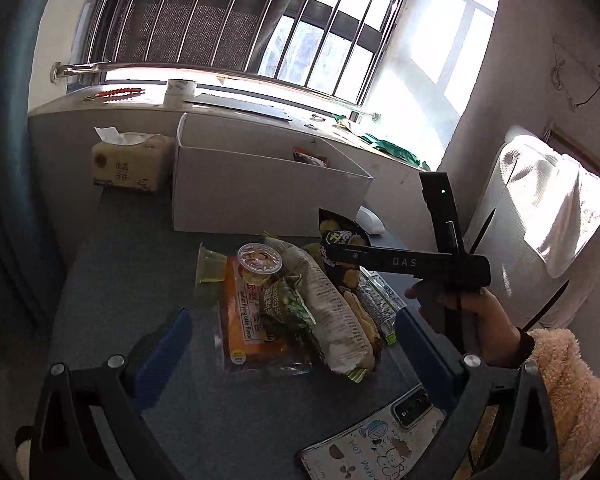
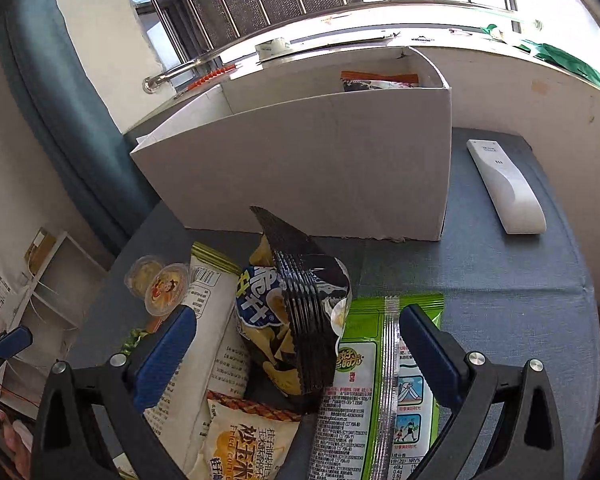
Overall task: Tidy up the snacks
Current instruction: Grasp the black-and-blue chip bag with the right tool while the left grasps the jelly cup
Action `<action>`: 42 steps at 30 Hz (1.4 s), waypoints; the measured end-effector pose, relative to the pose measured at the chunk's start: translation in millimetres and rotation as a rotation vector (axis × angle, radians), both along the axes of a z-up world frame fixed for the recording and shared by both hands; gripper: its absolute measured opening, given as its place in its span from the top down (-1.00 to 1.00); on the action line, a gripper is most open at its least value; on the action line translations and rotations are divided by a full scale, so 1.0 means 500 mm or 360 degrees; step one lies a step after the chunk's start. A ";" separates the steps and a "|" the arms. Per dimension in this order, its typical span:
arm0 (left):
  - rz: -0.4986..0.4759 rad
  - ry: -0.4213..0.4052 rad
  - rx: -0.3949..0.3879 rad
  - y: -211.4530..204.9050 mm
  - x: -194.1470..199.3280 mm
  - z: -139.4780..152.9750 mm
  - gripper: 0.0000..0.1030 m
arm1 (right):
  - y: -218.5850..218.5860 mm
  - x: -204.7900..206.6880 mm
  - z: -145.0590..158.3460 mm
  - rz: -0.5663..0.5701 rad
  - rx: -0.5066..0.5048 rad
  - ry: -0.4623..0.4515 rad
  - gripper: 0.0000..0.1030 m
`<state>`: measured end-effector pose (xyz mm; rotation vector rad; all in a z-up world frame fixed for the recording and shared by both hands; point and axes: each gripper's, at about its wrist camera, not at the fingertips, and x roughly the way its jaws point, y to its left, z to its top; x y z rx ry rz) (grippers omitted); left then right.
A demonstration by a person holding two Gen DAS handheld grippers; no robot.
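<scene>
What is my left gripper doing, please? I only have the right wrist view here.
Observer: The left gripper is open and empty, pointed at the snack pile.
Operator: Thank you. Is anything lying nearer to me than the snacks?
Observer: Yes, a phone in a cartoon case lies on the table, close by that gripper's right finger.
Operator: And what is to the left of the box?
Observer: A tissue pack stands beside the white box.
</scene>
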<state>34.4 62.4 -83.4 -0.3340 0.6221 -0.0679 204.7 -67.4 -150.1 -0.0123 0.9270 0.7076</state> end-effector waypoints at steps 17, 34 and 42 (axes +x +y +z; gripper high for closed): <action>0.0030 0.0075 -0.0072 0.032 0.018 -0.037 -1.00 | -0.050 -0.011 0.008 -0.0053 0.0192 0.0001 0.05; -0.0190 0.0353 0.0286 0.104 0.254 -0.138 -0.99 | -0.182 -0.202 0.112 -0.0126 0.0398 -0.0128 0.03; -0.0167 0.0406 0.0292 0.129 0.296 -0.169 -0.30 | -0.216 -0.222 0.111 -0.0188 0.0391 -0.0133 0.02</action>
